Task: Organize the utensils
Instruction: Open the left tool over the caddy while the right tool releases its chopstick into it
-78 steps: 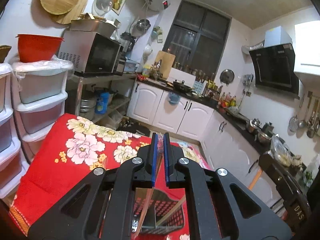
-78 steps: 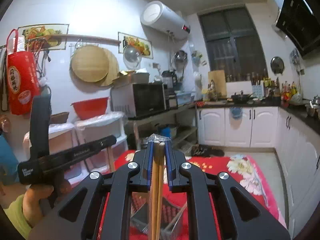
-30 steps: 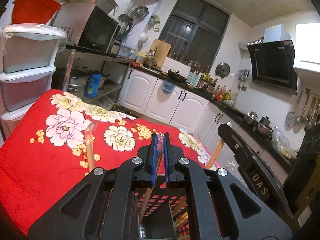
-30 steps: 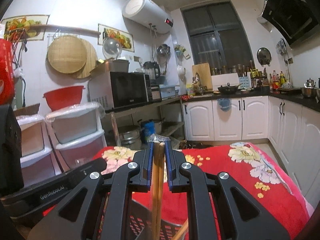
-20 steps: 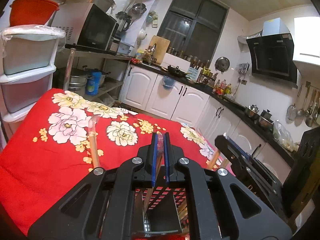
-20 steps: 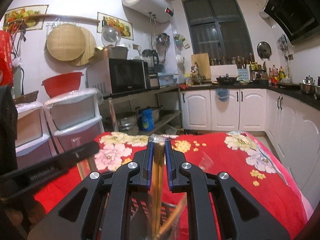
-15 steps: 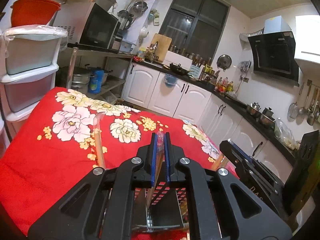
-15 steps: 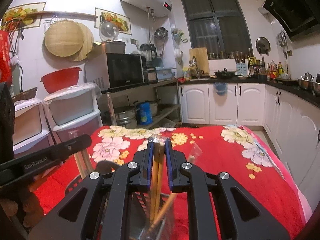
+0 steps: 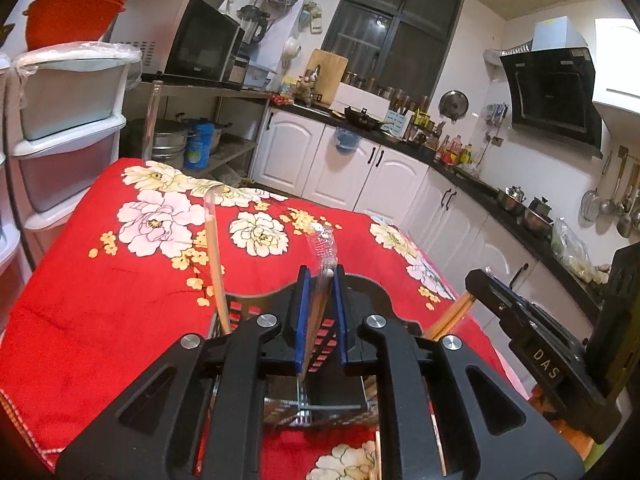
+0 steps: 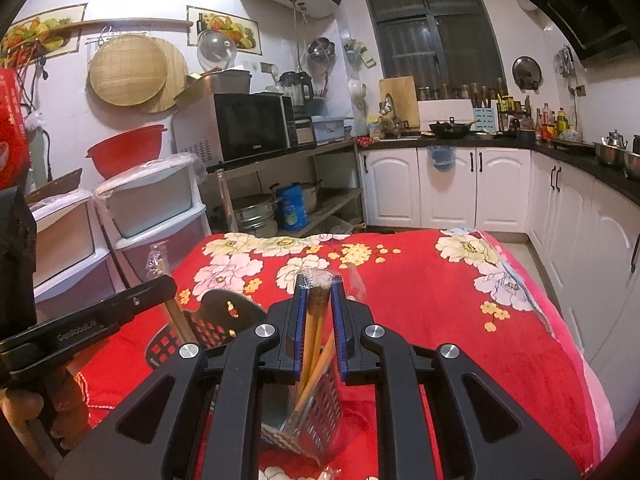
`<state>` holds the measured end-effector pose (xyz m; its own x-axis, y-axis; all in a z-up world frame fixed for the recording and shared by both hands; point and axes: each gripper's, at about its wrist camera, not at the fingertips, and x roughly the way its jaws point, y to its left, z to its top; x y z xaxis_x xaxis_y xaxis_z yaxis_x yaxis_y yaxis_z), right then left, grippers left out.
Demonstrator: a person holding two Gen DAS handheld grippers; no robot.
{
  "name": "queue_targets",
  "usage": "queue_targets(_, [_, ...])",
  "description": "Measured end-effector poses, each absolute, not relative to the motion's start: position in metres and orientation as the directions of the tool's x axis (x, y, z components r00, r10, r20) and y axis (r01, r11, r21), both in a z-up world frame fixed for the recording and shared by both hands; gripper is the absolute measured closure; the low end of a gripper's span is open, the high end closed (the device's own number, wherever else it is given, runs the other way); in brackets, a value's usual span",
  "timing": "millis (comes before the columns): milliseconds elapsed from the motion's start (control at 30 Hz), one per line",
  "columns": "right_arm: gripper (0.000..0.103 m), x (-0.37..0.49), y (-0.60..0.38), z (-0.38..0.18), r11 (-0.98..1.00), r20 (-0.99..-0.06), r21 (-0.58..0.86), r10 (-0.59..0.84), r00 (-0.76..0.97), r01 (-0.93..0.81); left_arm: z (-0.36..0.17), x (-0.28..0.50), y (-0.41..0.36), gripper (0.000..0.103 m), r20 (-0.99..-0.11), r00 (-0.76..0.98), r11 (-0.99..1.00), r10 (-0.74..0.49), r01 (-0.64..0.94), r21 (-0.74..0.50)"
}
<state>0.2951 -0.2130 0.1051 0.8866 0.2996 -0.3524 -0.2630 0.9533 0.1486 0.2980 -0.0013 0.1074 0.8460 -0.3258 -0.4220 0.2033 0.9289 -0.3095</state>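
A black perforated utensil holder (image 9: 362, 292) stands on the red flowered tablecloth (image 9: 120, 280); it also shows in the right wrist view (image 10: 224, 312). My left gripper (image 9: 319, 280) is shut on a plastic-wrapped pair of chopsticks (image 9: 322, 248), its lower end inside the holder. My right gripper (image 10: 318, 288) is shut on another wrapped pair of wooden chopsticks (image 10: 312, 332), also reaching down into the holder. Another wrapped pair (image 9: 214, 256) stands in the holder's left side. The right gripper's body (image 9: 536, 344) is at the right in the left wrist view.
White plastic drawers (image 10: 132, 216) and a metal shelf with a microwave (image 10: 244, 128) stand left of the table. White kitchen cabinets (image 10: 448, 188) line the far wall and right side. The tablecloth (image 10: 440, 300) stretches beyond the holder.
Both grippers have come down toward the table with their chopsticks, and the chopstick ends now sit inside the holder. The views tilted down so the holder's rim shows.
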Motion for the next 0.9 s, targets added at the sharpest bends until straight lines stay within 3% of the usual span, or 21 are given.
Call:
queue_targets(167, [0.090,0.288,-0.213,0.107,0.953,-0.366,0.142,0.302,0.881,-0.267,0.109,0.291,0.001,0.094,-0.434,0.842,0.930,-0.322,0.195,-0.311])
queue_targets(467, [0.075,0.281,-0.221,0.107,0.952,-0.396,0.156,0.304,0.867,-0.262,0.109,0.280,0.009,0.083,-0.453,0.834,0.930,-0.314,0.174,-0.325])
queue_targets(900, [0.062,0.256,-0.228,0.103,0.949,-0.422,0.156,0.313,0.850,-0.273,0.110,0.257,0.018,0.051,-0.450,0.829,0.921,-0.330,0.178,-0.348])
